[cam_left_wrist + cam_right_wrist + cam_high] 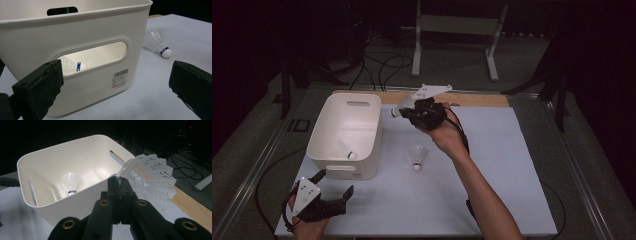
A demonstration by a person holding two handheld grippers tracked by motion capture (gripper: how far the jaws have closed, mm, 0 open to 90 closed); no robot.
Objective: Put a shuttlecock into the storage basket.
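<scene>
White plastic bin [362, 131] holds one shuttlecock [350, 154], another [417, 159] lies beside; right gripper [119, 180] clamps a white plastic shuttlecock [150, 176], left gripper [115, 82] gapes empty.

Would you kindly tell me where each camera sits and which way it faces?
High view: above the person's side, facing forward and down on the table; both forearms, left gripper and right gripper show.
Left gripper view: low by the table, facing the bin side; its open jaws frame it.
Right gripper view: raised beside the bin, looking into it past shut jaws holding a shuttlecock.
Shared: all show the bin and the shuttlecock inside.
</scene>
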